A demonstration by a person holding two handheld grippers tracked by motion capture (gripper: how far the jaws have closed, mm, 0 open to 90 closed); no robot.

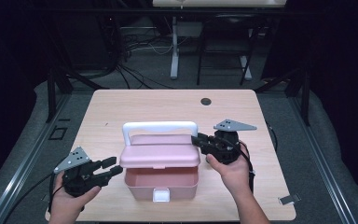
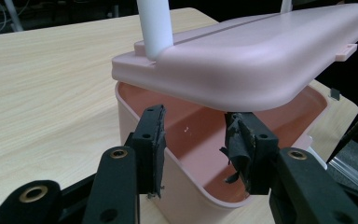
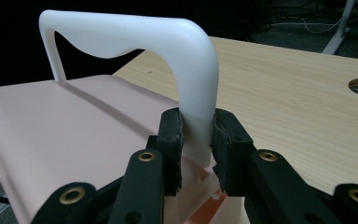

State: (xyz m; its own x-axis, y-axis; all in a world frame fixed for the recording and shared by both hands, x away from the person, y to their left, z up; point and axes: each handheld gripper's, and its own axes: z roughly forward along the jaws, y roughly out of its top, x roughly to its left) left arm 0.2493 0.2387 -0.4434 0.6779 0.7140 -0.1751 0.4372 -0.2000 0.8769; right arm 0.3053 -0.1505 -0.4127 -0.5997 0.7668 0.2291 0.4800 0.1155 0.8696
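Note:
A pink box (image 1: 161, 184) with a white latch (image 1: 161, 195) stands near the front of the wooden table (image 1: 121, 107). Its pink lid (image 1: 161, 156) is lifted off the base at the front, so the inside shows. My right gripper (image 1: 196, 140) is shut on the right post of the lid's white handle (image 1: 161, 126). In the right gripper view the pads (image 3: 173, 135) squeeze that handle (image 3: 168, 42) just above the lid (image 3: 74, 126). My left gripper (image 1: 111, 167) stands open just left of the box. In the left gripper view its jaws (image 2: 198, 135) face the box's near corner (image 2: 182, 200) under the lid (image 2: 251, 60), with nothing pinched.
A round cable hole (image 1: 206, 101) sits at the table's far right. A small metal clip (image 1: 289, 199) lies near the front right corner. Bare tabletop stretches behind and to the left of the box. Dark floor, cables and desk legs lie beyond the far edge.

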